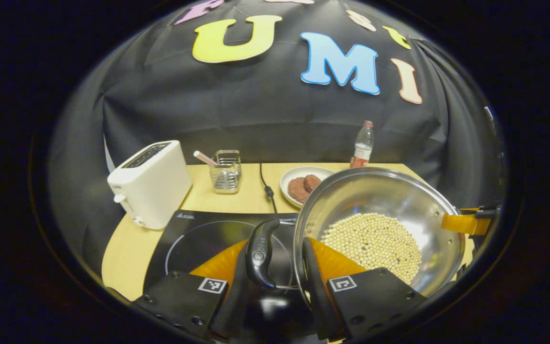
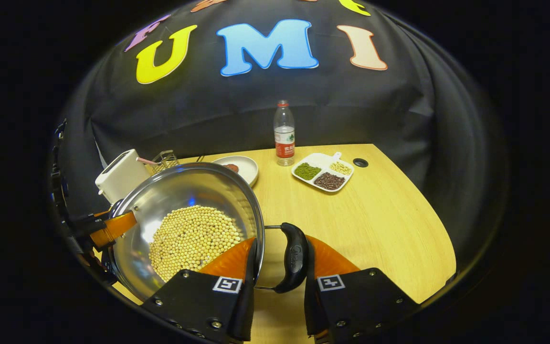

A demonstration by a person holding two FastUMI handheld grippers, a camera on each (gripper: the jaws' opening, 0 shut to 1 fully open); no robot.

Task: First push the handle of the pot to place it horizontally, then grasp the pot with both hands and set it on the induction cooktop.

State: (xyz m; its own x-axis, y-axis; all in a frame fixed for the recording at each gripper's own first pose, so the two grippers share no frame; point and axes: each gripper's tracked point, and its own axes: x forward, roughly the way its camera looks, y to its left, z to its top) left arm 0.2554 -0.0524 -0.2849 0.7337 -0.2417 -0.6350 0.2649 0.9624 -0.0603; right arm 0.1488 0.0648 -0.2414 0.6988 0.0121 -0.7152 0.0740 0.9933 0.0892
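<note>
Black cloth wall behind a pale wooden table (image 2: 380, 224). Induction cooktop (image 1: 198, 239) beside toaster (image 1: 151, 184). Pot (image 1: 399, 200) of beans raised, tilted above cooktop's edge. Left gripper (image 1: 275, 267) and right gripper (image 2: 280, 260) each narrowed around a side handle and rim.

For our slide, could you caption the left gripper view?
Left claw grips the bean-filled pot by its handle above the cooktop.

Cooktop (image 1: 194, 239) partly behind pot (image 1: 380, 191); plate (image 2: 248, 167) half hidden.
</note>
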